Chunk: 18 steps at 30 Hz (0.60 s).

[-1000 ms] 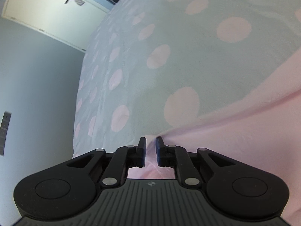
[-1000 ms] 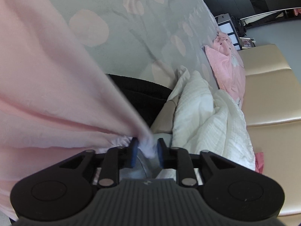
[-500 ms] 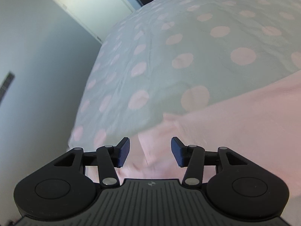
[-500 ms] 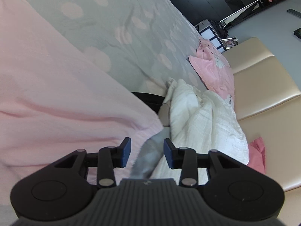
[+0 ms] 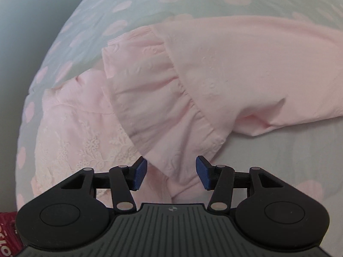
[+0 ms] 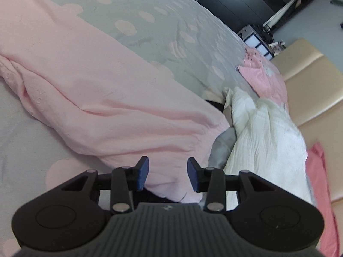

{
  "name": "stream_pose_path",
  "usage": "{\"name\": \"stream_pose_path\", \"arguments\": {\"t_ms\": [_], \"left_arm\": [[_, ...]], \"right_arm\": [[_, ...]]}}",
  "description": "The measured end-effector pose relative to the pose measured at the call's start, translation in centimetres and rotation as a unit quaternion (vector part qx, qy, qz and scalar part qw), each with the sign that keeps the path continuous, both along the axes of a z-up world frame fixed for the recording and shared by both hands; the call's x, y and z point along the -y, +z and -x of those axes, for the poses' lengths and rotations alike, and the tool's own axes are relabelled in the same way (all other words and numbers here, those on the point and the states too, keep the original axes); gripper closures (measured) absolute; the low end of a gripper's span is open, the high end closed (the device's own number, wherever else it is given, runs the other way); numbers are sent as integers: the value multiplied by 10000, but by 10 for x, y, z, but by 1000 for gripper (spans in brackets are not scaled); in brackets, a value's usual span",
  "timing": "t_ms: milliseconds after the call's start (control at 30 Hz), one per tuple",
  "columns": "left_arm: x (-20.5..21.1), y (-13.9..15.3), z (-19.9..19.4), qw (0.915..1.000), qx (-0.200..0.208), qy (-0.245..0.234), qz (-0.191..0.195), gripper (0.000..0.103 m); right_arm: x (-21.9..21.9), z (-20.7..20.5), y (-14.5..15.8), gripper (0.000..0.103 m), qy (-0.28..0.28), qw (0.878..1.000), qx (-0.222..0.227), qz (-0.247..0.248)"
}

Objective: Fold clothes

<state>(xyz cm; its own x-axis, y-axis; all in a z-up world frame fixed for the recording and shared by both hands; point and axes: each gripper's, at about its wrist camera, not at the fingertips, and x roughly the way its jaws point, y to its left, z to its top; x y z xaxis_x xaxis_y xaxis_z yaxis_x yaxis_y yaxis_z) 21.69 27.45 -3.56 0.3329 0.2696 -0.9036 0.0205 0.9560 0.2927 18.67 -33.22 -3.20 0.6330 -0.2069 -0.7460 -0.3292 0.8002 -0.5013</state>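
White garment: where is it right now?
Right wrist view, right side: white garment is bunched on the bed between the pink garment and the beige headboard.

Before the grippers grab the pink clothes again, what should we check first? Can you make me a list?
1. Left gripper open, holding nothing: ok.
2. Right gripper open, holding nothing: ok.
3. Pale pink ruffled cotton garment resting on the grey polka-dot bedspread: ok.
4. Garment smooth and flat: not ok, it shows creases and overlapping layers.
5. Crumpled white textured cloth clear of the garment: not ok, it lies right beside it.
6. Fold edges lined up: cannot tell.
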Motion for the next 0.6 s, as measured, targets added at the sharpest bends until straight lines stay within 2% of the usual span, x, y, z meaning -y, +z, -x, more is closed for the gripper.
{"name": "stream_pose_path", "arguments": {"t_ms": [33,133,267,367,400,500,600], "left_arm": [[-1,4,-1,10000,66,4,-71,99],[-6,21,-5,9987,388,121,-313,101],[-23,37,-5,9944,732,544,-532,101],[-27,41,-5,9893,830,771,-921,100],[-27,44,-5,9884,864,841,-928,97],[-23,55,-2,9857,1042,993,-873,71],[4,67,-5,9853,1324,517,-953,69]], "right_arm": [[0,2,-1,60,-12,10000,-7,-1],[-1,4,-1,60,-11,10000,-16,14],[4,6,-5,60,-121,9999,-78,-54],[5,9,-7,60,-158,9996,-83,-238],[5,11,-8,60,-155,9993,-76,-331],[1,15,-11,60,-148,9975,-109,-684],[-10,18,-12,60,12,9938,-108,-1110]]}}
